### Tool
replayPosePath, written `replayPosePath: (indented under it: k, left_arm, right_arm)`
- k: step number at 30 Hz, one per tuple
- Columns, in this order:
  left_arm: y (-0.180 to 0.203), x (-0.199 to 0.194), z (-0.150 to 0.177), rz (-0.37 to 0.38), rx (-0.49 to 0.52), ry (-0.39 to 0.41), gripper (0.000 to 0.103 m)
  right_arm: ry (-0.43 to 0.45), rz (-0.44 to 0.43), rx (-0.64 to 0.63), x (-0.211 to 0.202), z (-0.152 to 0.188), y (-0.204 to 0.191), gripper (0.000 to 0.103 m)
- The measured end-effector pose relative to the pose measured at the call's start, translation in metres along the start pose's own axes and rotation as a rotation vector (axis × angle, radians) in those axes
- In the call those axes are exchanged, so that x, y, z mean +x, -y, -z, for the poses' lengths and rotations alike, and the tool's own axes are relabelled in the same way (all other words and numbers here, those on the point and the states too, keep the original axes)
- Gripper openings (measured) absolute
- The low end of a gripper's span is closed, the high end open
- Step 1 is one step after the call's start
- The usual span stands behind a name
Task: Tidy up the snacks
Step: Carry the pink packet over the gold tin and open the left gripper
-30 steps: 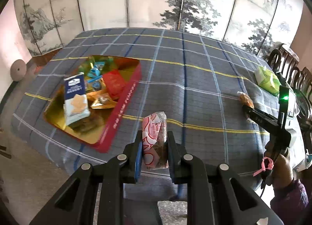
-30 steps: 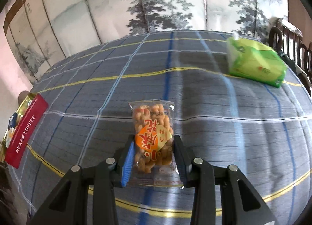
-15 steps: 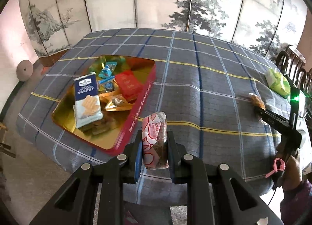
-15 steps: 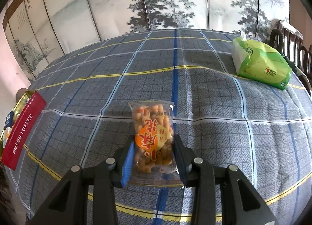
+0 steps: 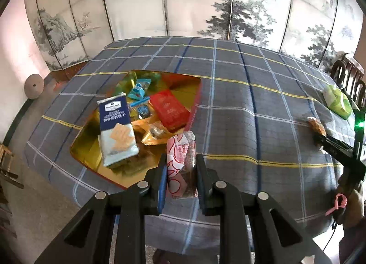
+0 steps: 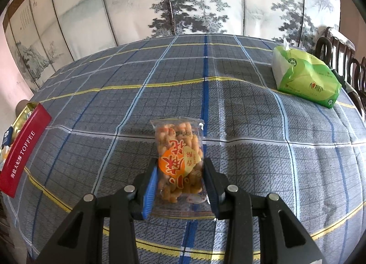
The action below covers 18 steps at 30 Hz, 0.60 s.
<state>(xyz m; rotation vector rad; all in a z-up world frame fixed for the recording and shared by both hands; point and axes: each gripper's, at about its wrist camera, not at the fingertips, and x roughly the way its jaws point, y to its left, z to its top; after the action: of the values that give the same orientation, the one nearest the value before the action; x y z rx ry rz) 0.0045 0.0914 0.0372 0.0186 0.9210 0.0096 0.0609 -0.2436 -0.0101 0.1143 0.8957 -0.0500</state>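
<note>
Left gripper [image 5: 180, 167] is pinching a pink-and-white snack packet [image 5: 181, 161] between its pads, packet standing roughly upright with dark filling showing through the clear part, held above the near edge of the bench [image 5: 228, 108], just beside the near right corner of the toffee tin [image 5: 91, 156]. Tin is lying open toward the left of the bench, gold inside, red outer wall reading TOFFEE in the right wrist view [image 6: 22, 151]. Inside it: a blue-and-white biscuit pack [image 5: 116, 131] lying lengthwise, a red box [image 5: 169, 108] toward the far right side, small blue wrapped sweets [image 5: 137, 92] behind, an orange-gold wrapped piece [image 5: 155, 131] between the biscuit pack and the red box. Right gripper [image 6: 180, 186] is clamping a clear bag of orange fried snacks [image 6: 179, 158] by its lower half, orange round label facing up; whether the bag is touching the cloth or held just above it is unclear. In the left wrist view the same right gripper [image 5: 320, 137] is showing at the far right edge with that bag [image 5: 316, 125] at its tip, a hand [image 5: 353, 204] gripping the handle, a green light lit on the body. A blue-grey plaid tablecloth with yellow and blue lines is covering the bench. A green tissue pack [image 6: 304, 78] is sitting at the far right corner, well apart from both snacks. A painted folding screen [image 6: 183, 0] is standing behind the bench, dark wooden chair backs [image 6: 343, 58] at the right.
</note>
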Motion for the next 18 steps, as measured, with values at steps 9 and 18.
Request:
replayPosePath:
  k: [9,18]
  left_arm:
    - [-0.016,0.018,-0.018,-0.05,0.026,0.007,0.02]
    - [-0.032,0.04,-0.041,-0.073,0.017,-0.007,0.02]
  right_arm:
    - [-0.003,0.018,-0.014,0.0,0.001,-0.004,0.039]
    - [-0.004,0.026,-0.019,0.0,0.001,-0.005,0.039]
